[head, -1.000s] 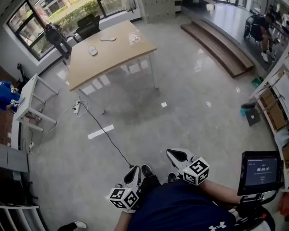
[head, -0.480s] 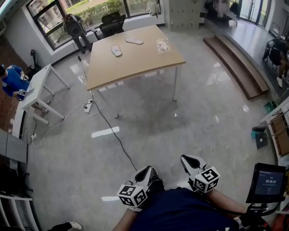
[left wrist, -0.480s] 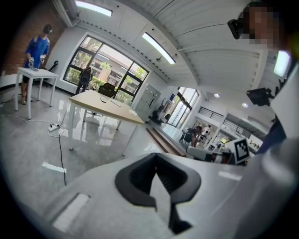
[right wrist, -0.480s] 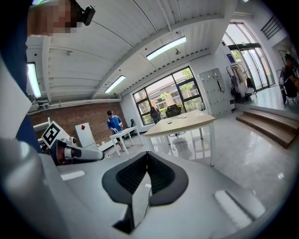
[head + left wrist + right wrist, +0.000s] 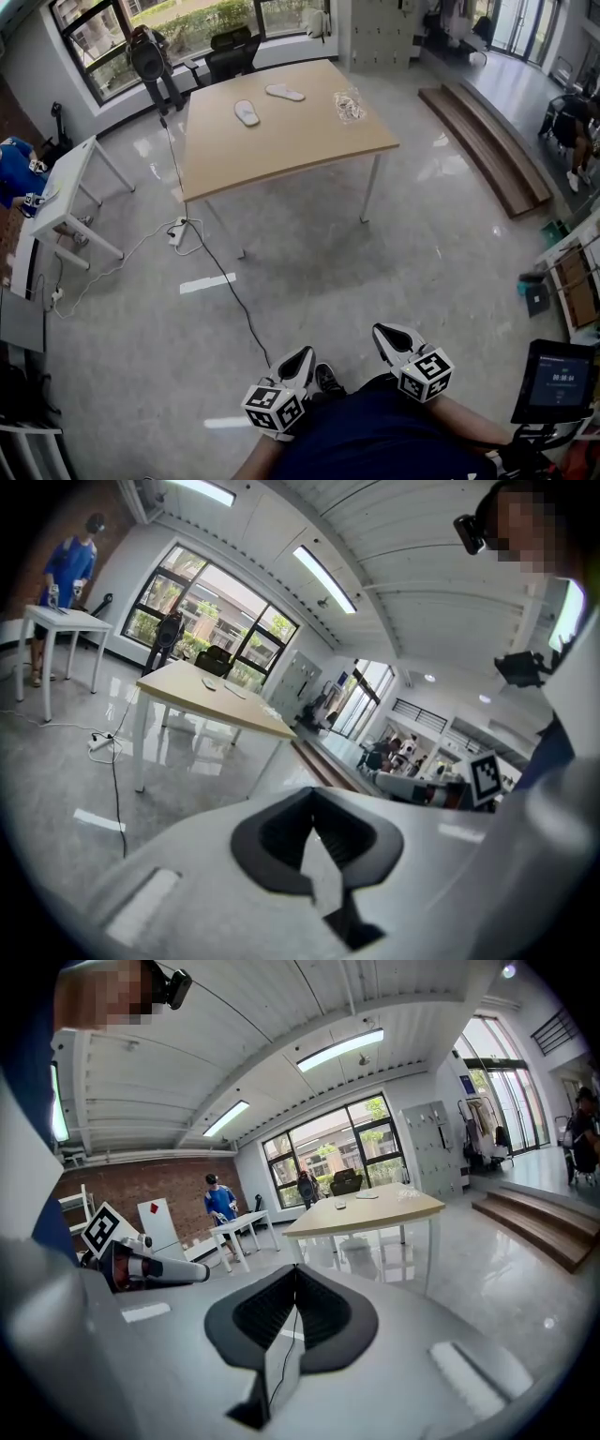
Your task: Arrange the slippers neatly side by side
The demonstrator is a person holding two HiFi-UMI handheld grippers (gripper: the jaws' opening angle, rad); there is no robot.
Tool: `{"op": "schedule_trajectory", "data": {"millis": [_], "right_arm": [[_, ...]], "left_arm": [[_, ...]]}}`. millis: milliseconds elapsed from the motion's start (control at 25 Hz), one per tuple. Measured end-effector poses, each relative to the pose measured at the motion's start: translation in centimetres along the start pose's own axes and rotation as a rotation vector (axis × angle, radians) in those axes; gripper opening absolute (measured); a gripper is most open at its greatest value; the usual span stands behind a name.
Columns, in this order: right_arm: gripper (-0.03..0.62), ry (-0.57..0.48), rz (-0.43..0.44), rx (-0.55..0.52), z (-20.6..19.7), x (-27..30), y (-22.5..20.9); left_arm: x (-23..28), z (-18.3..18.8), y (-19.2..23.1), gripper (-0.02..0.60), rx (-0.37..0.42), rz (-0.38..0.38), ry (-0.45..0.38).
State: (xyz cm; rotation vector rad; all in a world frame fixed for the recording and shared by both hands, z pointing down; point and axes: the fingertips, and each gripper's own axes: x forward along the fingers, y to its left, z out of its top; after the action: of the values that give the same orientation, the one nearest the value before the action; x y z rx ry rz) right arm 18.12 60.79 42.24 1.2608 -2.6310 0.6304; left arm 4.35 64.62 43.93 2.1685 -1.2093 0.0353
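Two pale slippers lie apart on a wooden table (image 5: 281, 141) far across the room: one slipper (image 5: 247, 112) toward the left, the other slipper (image 5: 284, 92) farther back and turned at an angle. My left gripper (image 5: 298, 357) and right gripper (image 5: 385, 335) are held close to the person's body, far from the table, both shut and empty. In the left gripper view the table (image 5: 202, 697) shows small in the distance; in the right gripper view the table (image 5: 370, 1211) does too.
A crumpled clear bag (image 5: 349, 104) lies on the table's right side. A cable (image 5: 220, 281) runs over the grey floor from a power strip (image 5: 175, 232). A white side table (image 5: 61, 202) stands left, wooden steps (image 5: 487, 141) right, and a screen on a stand (image 5: 560, 380) near right.
The head view has swung so the table sits more central and nearer. Both grippers stay shut near the body, shifted slightly in the frame.
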Motion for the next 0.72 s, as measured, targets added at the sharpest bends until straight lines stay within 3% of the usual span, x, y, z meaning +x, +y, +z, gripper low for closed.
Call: {"op": "schedule_trajectory", "data": {"millis": [360,720], "right_arm": [[0.011,0.037,-0.011,-0.031,1.0,3.1,0.5],[0.011,0.050,0.036,-0.029,3.0,8.4,0.2]], "left_arm": [[0.1,1.3,3.3,0.003,-0.046,0.008,-0.004],[1.4,3.9,6.7,0.003,-0.051,0.054,-0.019]]}}
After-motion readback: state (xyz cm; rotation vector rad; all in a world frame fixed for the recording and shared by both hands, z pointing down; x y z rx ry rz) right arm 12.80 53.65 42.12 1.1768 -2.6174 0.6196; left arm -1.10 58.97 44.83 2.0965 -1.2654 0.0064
